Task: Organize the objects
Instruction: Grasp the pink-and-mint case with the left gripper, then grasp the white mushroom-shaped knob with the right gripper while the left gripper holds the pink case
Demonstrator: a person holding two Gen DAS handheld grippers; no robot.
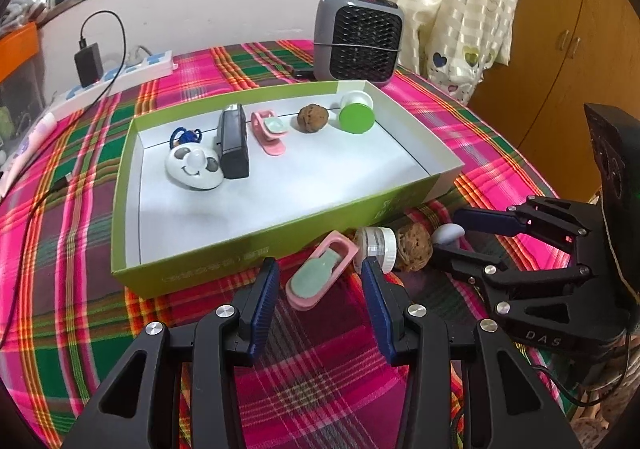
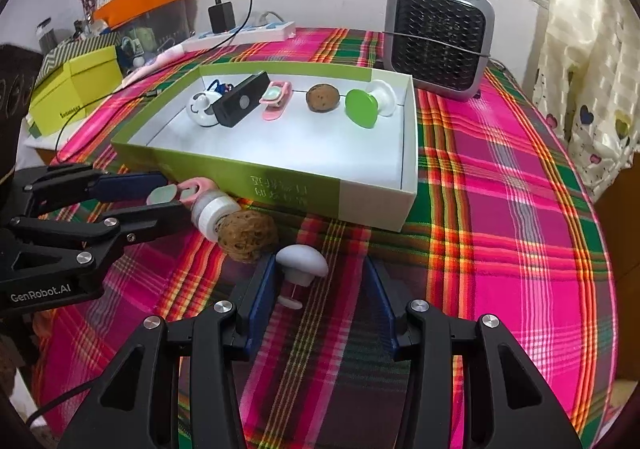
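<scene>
A green box (image 1: 256, 249) (image 2: 280, 185) holds a white smiley toy (image 1: 194, 167), a black case (image 1: 233, 141), a pink clip (image 1: 269, 131), a walnut (image 1: 313, 119) and a green-capped spool (image 1: 357, 113). In front of it on the cloth lie a second pink clip (image 1: 320, 276), a white jar (image 1: 376, 249), a walnut (image 1: 414, 252) (image 2: 248, 235) and a white mushroom piece (image 2: 301, 263). My left gripper (image 1: 320, 281) is open around the pink clip. My right gripper (image 2: 320, 277) is open, its jaws either side of the mushroom piece.
A grey fan heater (image 1: 358, 39) (image 2: 438, 37) stands behind the box. A power strip with a black charger (image 1: 90, 65) lies at the back left. A yellow-green box (image 2: 76, 87) sits off the table's left. A wooden cabinet (image 1: 568, 49) stands at the right.
</scene>
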